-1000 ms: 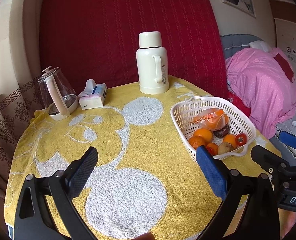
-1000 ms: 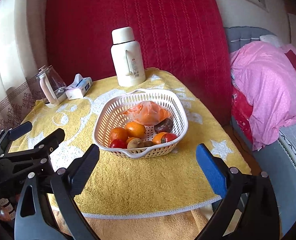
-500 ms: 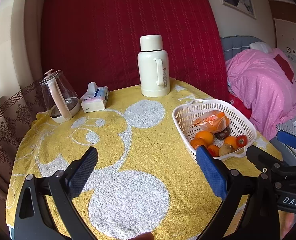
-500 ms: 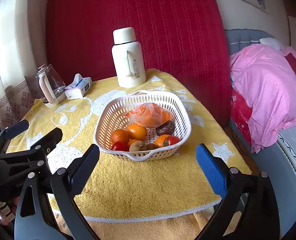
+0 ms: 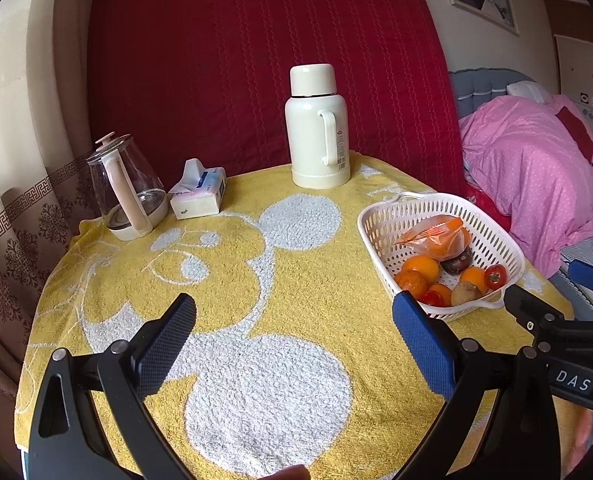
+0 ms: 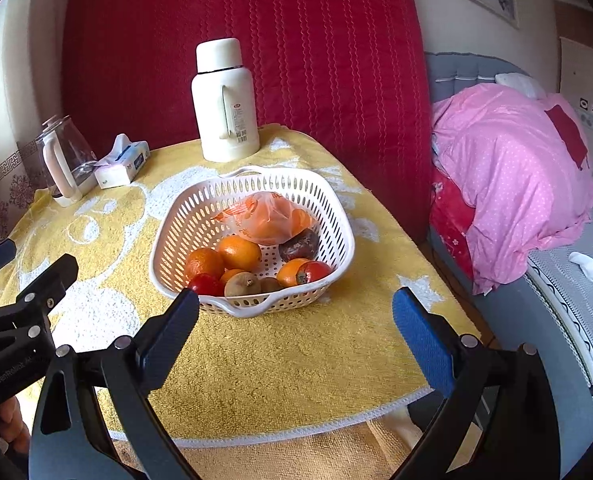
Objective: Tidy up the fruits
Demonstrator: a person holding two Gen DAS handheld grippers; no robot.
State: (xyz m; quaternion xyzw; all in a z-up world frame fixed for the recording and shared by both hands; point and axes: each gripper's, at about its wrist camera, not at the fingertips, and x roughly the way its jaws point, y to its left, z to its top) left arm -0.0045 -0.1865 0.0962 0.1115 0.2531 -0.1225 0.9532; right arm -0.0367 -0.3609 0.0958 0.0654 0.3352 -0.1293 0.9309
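A white perforated basket [image 6: 338,216] [image 5: 496,236] sits on the yellow cloth at the table's right side. It holds several oranges [image 6: 240,254], a bagged orange fruit [image 6: 270,220], a dark round fruit [image 6: 298,245], kiwis [image 6: 242,285] and red fruits [image 6: 314,271]. My right gripper [image 6: 294,338] hovers open just in front of the basket, nothing between its fingers. My left gripper [image 5: 292,342] hangs open over the cloth's white patch, left of the basket. The right gripper's tips [image 5: 552,296] show at the left wrist view's right edge.
A cream thermos [image 5: 316,128] stands at the back of the table. A glass kettle [image 5: 126,188] and a tissue pack [image 5: 198,196] sit at the back left. A red quilted panel rises behind. A bed with a pink duvet [image 6: 508,168] lies right of the table edge.
Both grippers have drifted slightly, and the basket now sits a little lower in the right wrist view. Both grippers stay open and empty.
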